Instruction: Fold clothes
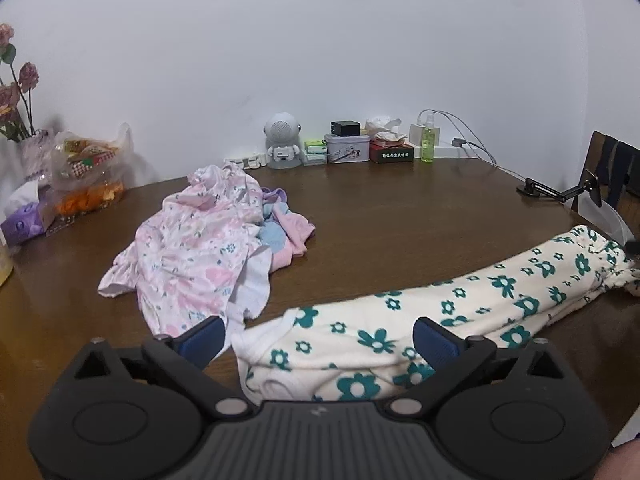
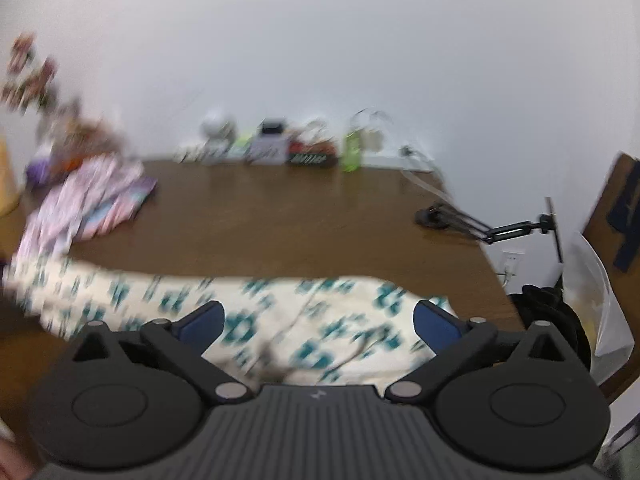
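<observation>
I see both claws spread wide with nothing pinched. My left gripper (image 1: pixel 318 338) hovers over the near end of the cream garment with teal flowers (image 1: pixel 460 316), its blue pads (image 1: pixel 202 340) standing clear of the cloth. The garment lies in a long folded strip across the near edge of the brown table (image 1: pixel 380 208), running toward the right — its far end bunches up near the table's right edge. My right gripper (image 2: pixel 318 326) hangs above the same strip's other end; that view is blurred, but its jaws gape and the fabric sits loose between them. A heap of pink floral clothes (image 1: pixel 192 248) waits well apart, toward the table's left, with small boxes and a green bottle (image 1: pixel 427 140) along the wall.
</observation>
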A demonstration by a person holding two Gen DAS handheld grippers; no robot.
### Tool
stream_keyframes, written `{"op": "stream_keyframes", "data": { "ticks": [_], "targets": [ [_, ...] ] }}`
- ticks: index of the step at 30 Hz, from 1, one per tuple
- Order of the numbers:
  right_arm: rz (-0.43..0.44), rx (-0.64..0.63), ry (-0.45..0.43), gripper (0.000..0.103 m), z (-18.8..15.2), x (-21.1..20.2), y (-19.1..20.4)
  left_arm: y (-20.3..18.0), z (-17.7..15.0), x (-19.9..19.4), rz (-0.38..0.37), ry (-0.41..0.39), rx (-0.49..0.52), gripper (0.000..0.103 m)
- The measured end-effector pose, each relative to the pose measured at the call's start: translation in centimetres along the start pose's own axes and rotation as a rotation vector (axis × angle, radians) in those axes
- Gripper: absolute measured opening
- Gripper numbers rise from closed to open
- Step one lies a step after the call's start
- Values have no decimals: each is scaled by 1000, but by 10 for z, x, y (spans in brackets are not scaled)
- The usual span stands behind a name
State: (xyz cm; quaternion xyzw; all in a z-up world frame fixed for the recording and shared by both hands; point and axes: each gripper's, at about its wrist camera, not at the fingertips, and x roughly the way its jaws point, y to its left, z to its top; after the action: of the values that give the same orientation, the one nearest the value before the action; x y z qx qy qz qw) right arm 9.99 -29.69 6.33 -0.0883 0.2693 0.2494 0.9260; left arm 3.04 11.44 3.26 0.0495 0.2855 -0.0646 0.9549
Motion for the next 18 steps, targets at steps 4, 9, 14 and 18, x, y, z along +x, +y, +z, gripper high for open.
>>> {"op": "stream_keyframes", "data": {
  "ticks": [4,9,14,18],
  "targets": [
    [-46,-66,52,100,-12,2,14,-2,-6,-2,-7,4,21,101],
    [-145,-10,146,68,-26,-4,-21,-1,-7,-1,-37,0,25,101],
    [-171,-8,259,24,-46,7,-49,-8,-2,5,-61,-8,30,101],
    [-161,14,252,5,-42,25,-62,-18,1,4,-81,-17,56,101]
  ]
}}
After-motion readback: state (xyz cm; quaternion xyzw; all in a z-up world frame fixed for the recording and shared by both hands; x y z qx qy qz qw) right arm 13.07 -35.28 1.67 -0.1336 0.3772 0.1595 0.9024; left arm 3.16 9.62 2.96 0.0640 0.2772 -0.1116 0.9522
